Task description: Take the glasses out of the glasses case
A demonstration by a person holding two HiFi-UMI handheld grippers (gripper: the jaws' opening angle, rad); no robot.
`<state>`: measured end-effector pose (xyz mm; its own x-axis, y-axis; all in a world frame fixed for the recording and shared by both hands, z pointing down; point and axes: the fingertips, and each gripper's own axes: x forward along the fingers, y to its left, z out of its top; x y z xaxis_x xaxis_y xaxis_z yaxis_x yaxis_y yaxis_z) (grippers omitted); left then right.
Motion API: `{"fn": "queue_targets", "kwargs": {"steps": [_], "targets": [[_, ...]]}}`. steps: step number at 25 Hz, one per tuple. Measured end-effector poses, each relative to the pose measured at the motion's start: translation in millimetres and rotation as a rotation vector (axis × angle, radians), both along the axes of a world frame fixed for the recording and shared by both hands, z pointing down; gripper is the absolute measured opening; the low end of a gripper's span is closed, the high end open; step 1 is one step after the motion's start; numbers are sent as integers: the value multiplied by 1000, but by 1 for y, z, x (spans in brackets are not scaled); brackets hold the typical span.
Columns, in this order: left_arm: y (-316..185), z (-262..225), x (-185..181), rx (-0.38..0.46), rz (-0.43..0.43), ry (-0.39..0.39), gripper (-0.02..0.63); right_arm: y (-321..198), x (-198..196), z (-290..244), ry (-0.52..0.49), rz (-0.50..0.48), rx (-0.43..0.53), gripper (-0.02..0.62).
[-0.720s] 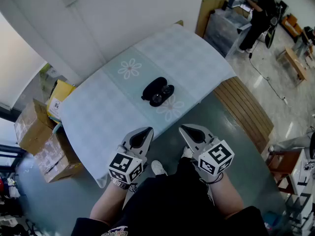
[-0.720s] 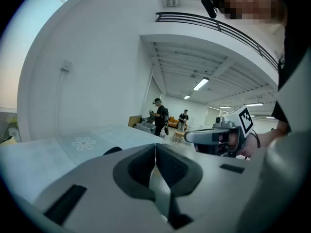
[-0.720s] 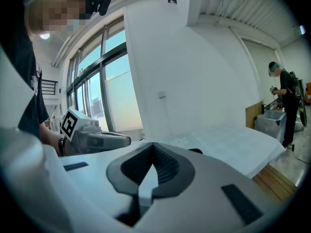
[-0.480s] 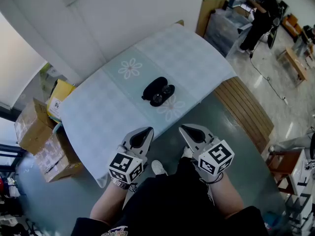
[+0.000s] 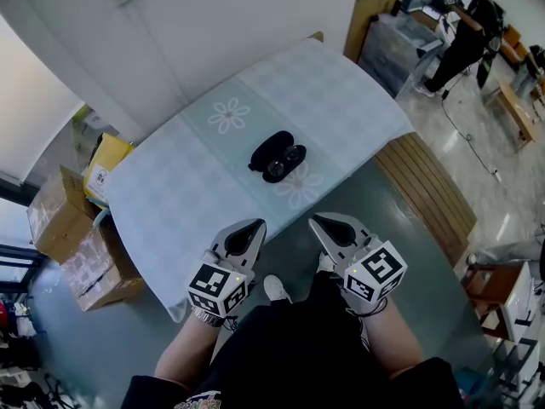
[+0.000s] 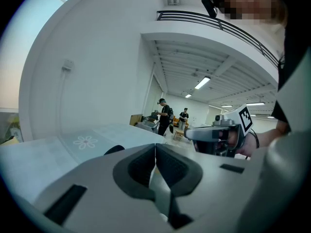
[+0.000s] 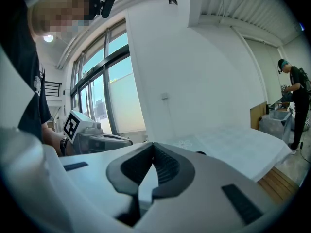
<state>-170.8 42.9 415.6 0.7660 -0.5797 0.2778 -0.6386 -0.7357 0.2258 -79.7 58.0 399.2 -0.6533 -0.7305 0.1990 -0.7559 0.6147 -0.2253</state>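
Surface [image 5: 170, 203] ahead of me, under pale checked cloth. Flower motif [image 5: 229, 116] on far side of cloth, second flower [image 5: 300, 187] near front edge. Cardboard boxes [image 5: 72, 245] stacked on floor at my left, yellow box [image 5: 108, 164] behind them by wall. Slatted wooden bench [image 5: 430, 198] just beside surface's right end. Wooden board [image 5: 366, 20] leaning on wall beyond. Person in dark clothes [image 5: 467, 41] standing far right. My white shoe [image 5: 276, 289] on grey floor below.

The tablecloth [image 5: 170, 198] is soft, matt cloth. The glasses case [image 5: 269, 150] is smooth and black with a slight sheen. The boxes [image 5: 55, 220] are cardboard, the bench [image 5: 430, 190] slatted wood, the floor [image 5: 477, 152] glossy.
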Motion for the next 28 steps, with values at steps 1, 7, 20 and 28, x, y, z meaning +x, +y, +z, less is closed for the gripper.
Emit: {"fn": "queue_targets", "kwargs": {"steps": [1, 7, 20, 28], "targets": [[0, 0, 1, 0, 2, -4, 29, -1, 2, -1, -1, 1, 2, 23], [-3, -3, 13, 7, 6, -18, 29, -8, 17, -7, -13, 10, 12, 23], [-19, -7, 50, 7, -33, -10, 29, -31, 56, -13, -13, -18, 10, 23], [-32, -7, 68, 6, -71, 7, 29, -51, 76, -18, -10, -42, 14, 23]]}}
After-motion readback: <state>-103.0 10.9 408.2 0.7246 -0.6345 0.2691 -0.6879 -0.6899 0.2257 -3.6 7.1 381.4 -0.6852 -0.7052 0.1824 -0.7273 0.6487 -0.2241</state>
